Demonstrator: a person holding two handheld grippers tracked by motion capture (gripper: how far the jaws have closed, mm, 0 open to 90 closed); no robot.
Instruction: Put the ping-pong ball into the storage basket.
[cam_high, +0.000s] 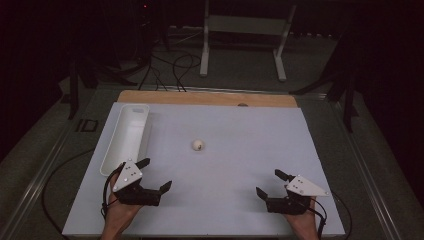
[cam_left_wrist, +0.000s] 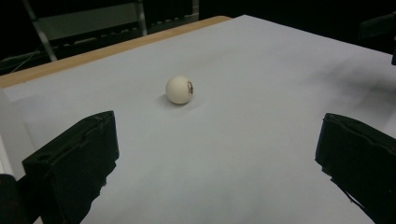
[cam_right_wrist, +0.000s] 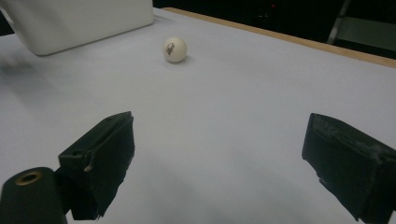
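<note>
A small white ball (cam_high: 198, 145) with a dark mark lies near the middle of the white table sheet (cam_high: 235, 165). My left gripper (cam_high: 155, 174) rests near the front left, jaws wide apart and empty, the ball (cam_left_wrist: 179, 89) ahead of them. My right gripper (cam_high: 270, 183) sits at the front right, also open with nothing between its jaws; the ball (cam_right_wrist: 174, 49) lies farther off, up and left in the right gripper view. A long white tray (cam_high: 125, 137) stands along the sheet's left side, just beyond the left gripper.
The tray's wall (cam_right_wrist: 79, 21) shows at the top left of the right gripper view. A wooden strip (cam_high: 205, 98) borders the far edge of the sheet. Beyond the table are a white frame (cam_high: 245, 35) and cables (cam_high: 170, 70) on the floor.
</note>
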